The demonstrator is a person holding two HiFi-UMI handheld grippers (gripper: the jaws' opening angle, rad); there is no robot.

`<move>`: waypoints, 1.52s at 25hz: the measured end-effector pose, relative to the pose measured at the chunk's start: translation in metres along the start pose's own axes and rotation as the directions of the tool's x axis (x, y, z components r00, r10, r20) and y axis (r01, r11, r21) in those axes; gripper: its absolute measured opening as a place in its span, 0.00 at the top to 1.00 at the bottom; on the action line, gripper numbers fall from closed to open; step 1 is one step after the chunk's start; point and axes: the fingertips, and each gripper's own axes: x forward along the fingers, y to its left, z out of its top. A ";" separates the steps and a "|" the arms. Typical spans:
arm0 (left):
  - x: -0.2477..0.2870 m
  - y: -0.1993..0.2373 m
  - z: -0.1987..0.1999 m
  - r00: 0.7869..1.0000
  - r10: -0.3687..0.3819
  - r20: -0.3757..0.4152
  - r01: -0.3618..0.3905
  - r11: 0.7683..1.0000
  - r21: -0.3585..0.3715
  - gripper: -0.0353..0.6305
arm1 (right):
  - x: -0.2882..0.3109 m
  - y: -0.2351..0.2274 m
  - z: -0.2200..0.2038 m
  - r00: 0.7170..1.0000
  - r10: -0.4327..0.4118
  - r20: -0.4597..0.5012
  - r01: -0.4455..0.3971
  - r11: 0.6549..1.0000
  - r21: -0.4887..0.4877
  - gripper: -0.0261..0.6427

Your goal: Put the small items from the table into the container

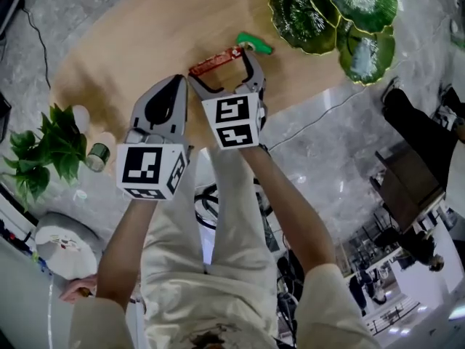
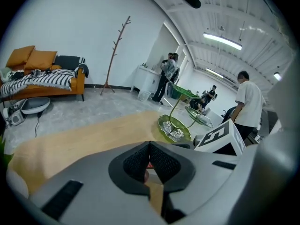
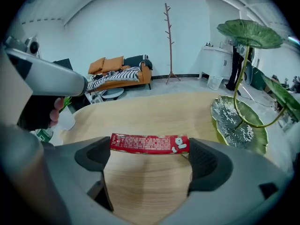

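— Two sets of tongs over the wooden counter (image 1: 123,57). What's around them?

— A potted plant (image 1: 43,147) at the left edge, with a small tin (image 1: 98,156) and a white cup (image 1: 78,117) beside it. Far right, green leaf-shaped dishes (image 1: 341,17) on curved stems.

— Anything in the way?

— A small green item (image 1: 254,43) lies on the wood just past the right tongs (image 1: 220,62), between them and the dishes.

— And the tongs themselves?

— The right ones are spread wide, with a red packet (image 3: 149,143) clamped lengthwise, one end against each pad, above the counter. The left tongs (image 2: 149,146) are pressed tip to tip with nothing between, just beside the right.

— Anything in the dishes?

— The lowest has a silvery centre; contents or pattern, I can't tell. The packet is well apart from them.
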 end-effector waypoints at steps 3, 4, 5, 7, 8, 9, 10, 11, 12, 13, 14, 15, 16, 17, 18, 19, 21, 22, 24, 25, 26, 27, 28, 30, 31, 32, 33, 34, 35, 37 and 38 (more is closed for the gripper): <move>0.003 -0.007 0.004 1.000 -0.012 0.003 0.012 1.000 0.010 0.94 | -0.009 -0.009 0.002 1.000 -0.013 0.014 0.013 1.000 0.011 0.16; 0.004 -0.010 0.006 1.000 -0.014 0.004 0.014 1.000 0.013 0.94 | -0.011 -0.012 0.003 1.000 -0.018 0.018 0.018 1.000 0.016 0.16; 0.005 -0.012 0.007 1.000 -0.017 0.005 0.016 1.000 0.015 0.94 | -0.014 -0.016 0.003 0.999 -0.024 0.022 0.023 0.999 0.022 0.17; 0.008 -0.018 0.008 1.000 -0.022 0.003 0.022 1.000 0.018 0.94 | -0.021 -0.023 0.004 0.999 -0.033 0.029 0.032 0.999 0.032 0.17; 0.008 -0.021 0.009 1.000 -0.026 0.001 0.026 0.999 0.020 0.94 | -0.025 -0.025 0.004 0.999 -0.035 0.033 0.034 0.999 0.036 0.17; 0.009 -0.025 0.009 1.000 -0.030 0.000 0.030 0.999 0.022 0.94 | -0.029 -0.028 0.004 0.999 -0.038 0.038 0.036 0.999 0.040 0.17; 0.010 -0.029 0.010 0.999 -0.035 0.001 0.035 0.999 0.025 0.94 | -0.033 -0.030 0.004 0.998 -0.041 0.044 0.039 0.998 0.044 0.16; 0.011 -0.032 0.011 0.999 -0.041 0.003 0.041 0.999 0.029 0.94 | -0.037 -0.034 0.005 0.998 -0.045 0.050 0.043 0.998 0.048 0.16; 0.013 -0.035 0.013 0.999 -0.046 0.005 0.045 0.998 0.032 0.94 | -0.040 -0.038 0.005 0.997 -0.052 0.056 0.049 0.998 0.051 0.17; 0.014 -0.037 0.014 0.999 -0.050 0.007 0.050 0.998 0.034 0.94 | -0.044 -0.042 0.004 0.996 -0.059 0.060 0.056 0.997 0.053 0.16; 0.014 -0.040 0.014 0.999 -0.053 0.007 0.053 0.998 0.037 0.94 | -0.047 -0.045 0.002 0.996 -0.066 0.061 0.062 0.996 0.056 0.17; 0.014 -0.042 0.014 0.998 -0.058 0.005 0.057 0.998 0.041 0.94 | -0.051 -0.047 0.000 0.996 -0.071 0.061 0.068 0.996 0.059 0.16; 0.014 -0.045 0.013 0.998 -0.063 0.001 0.063 0.997 0.047 0.94 | -0.055 -0.050 -0.002 0.995 -0.077 0.060 0.073 0.995 0.063 0.17; 0.014 -0.048 0.013 0.998 -0.070 -0.003 0.071 0.996 0.056 0.94 | -0.059 -0.053 -0.004 0.995 -0.083 0.061 0.079 0.995 0.067 0.17; 0.015 -0.051 0.013 0.997 -0.078 -0.007 0.079 0.995 0.065 0.94 | -0.063 -0.056 -0.006 0.994 -0.090 0.063 0.085 0.994 0.072 0.17; 0.016 -0.054 0.013 0.996 -0.086 -0.010 0.086 0.994 0.072 0.94 | -0.067 -0.060 -0.007 0.993 -0.097 0.065 0.092 0.993 0.077 0.17; 0.017 -0.061 0.014 0.995 -0.096 -0.015 0.097 0.992 0.080 0.94 | -0.075 -0.066 -0.009 0.992 -0.109 0.069 0.103 0.991 0.087 0.17; 0.017 -0.065 0.014 0.995 -0.101 -0.016 0.102 0.991 0.082 0.94 | -0.079 -0.068 -0.009 0.991 -0.115 0.071 0.108 0.990 0.092 0.17; 0.019 -0.072 0.016 0.994 -0.111 -0.019 0.112 0.990 0.090 0.94 | -0.087 -0.074 -0.009 0.989 -0.128 0.078 0.120 0.988 0.102 0.17; 0.020 -0.076 0.018 0.993 -0.116 -0.021 0.118 0.989 0.094 0.94 | -0.090 -0.076 -0.008 0.988 -0.134 0.082 0.125 0.986 0.108 0.17; 0.020 -0.080 0.019 0.992 -0.122 -0.023 0.124 0.987 0.099 0.94 | -0.094 -0.078 -0.006 0.986 -0.140 0.087 0.130 0.985 0.114 0.17; 0.021 -0.084 0.020 0.992 -0.127 -0.025 0.129 0.986 0.103 0.94 | -0.098 -0.081 -0.005 0.985 -0.145 0.092 0.134 0.984 0.119 0.17; 0.021 -0.088 0.021 0.991 -0.132 -0.027 0.134 0.985 0.106 0.94 | -0.102 -0.083 -0.003 0.984 -0.150 0.098 0.138 0.983 0.122 0.17; 0.022 -0.095 0.023 0.989 -0.142 -0.032 0.145 0.983 0.113 0.94 | -0.109 -0.087 0.001 0.981 -0.163 0.107 0.149 0.980 0.131 0.17; 0.022 -0.099 0.023 0.988 -0.147 -0.036 0.151 0.982 0.117 0.94 | -0.113 -0.090 0.003 0.979 -0.171 0.112 0.155 0.978 0.138 0.17; 0.022 -0.103 0.024 0.987 -0.153 -0.040 0.157 0.980 0.121 0.94 | -0.117 -0.092 0.005 0.977 -0.180 0.116 0.163 0.976 0.145 0.17; 0.022 -0.107 0.025 0.986 -0.159 -0.044 0.163 0.979 0.124 0.94 | -0.121 -0.094 0.007 0.974 -0.190 0.122 0.171 0.974 0.151 0.17; 0.022 -0.110 0.026 0.985 -0.164 -0.046 0.169 0.977 0.128 0.94 | -0.126 -0.097 0.009 0.971 -0.199 0.130 0.178 0.972 0.153 0.17; 0.022 -0.113 0.028 0.984 -0.170 -0.046 0.174 0.976 0.132 0.94 | -0.130 -0.099 0.012 0.969 -0.207 0.138 0.186 0.971 0.153 0.17; 0.022 -0.119 0.033 0.983 -0.180 -0.045 0.184 0.973 0.140 0.94 | -0.138 -0.103 0.018 0.963 -0.221 0.154 0.198 0.969 0.151 0.17; 0.021 -0.122 0.035 0.982 -0.185 -0.043 0.190 0.971 0.145 0.94 | -0.142 -0.104 0.019 0.961 -0.225 0.160 0.201 0.967 0.153 0.16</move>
